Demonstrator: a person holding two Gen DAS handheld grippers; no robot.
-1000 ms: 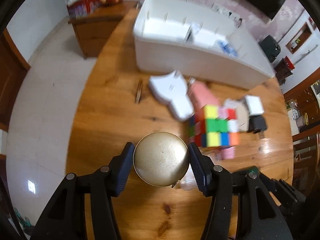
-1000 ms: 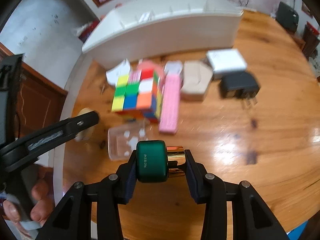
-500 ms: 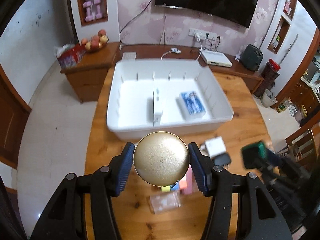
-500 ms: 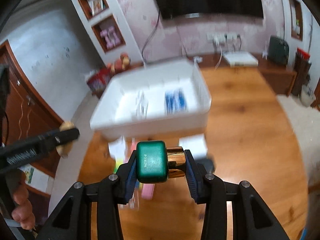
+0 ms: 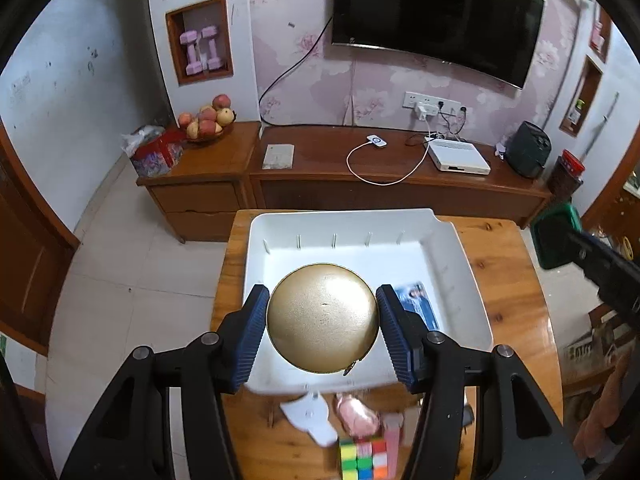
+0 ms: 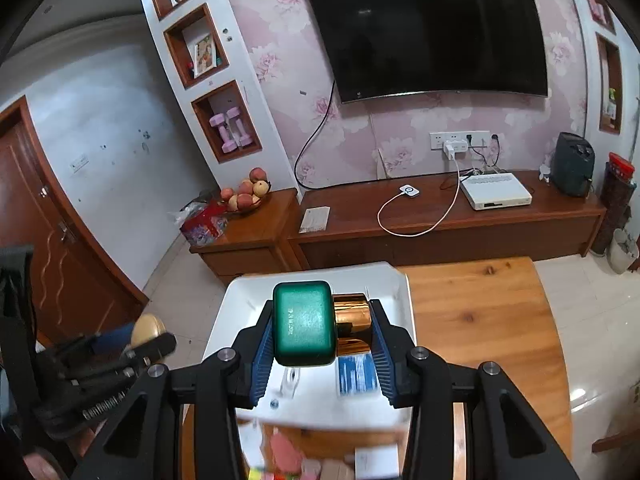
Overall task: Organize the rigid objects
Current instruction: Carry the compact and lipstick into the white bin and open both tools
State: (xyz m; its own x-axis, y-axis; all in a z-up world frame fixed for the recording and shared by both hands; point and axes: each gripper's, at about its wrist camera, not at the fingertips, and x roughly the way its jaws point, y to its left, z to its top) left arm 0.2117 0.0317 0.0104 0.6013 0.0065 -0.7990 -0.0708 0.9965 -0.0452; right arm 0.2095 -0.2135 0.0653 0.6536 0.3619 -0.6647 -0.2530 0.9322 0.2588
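A: We carry both loads over the white bin (image 5: 460,248). Left claw (image 5: 322,328) is clamped on the gold round tin (image 5: 322,322); right claw (image 6: 322,330) pinches the green-capped bottle (image 6: 304,322).

B: Our advice: lower each well inside the walls before letting go, clear of the blue packet (image 5: 418,304). The tin hangs above the bin floor, between the pads. The cube (image 5: 362,460) and other pieces wait on the counter (image 5: 508,304).
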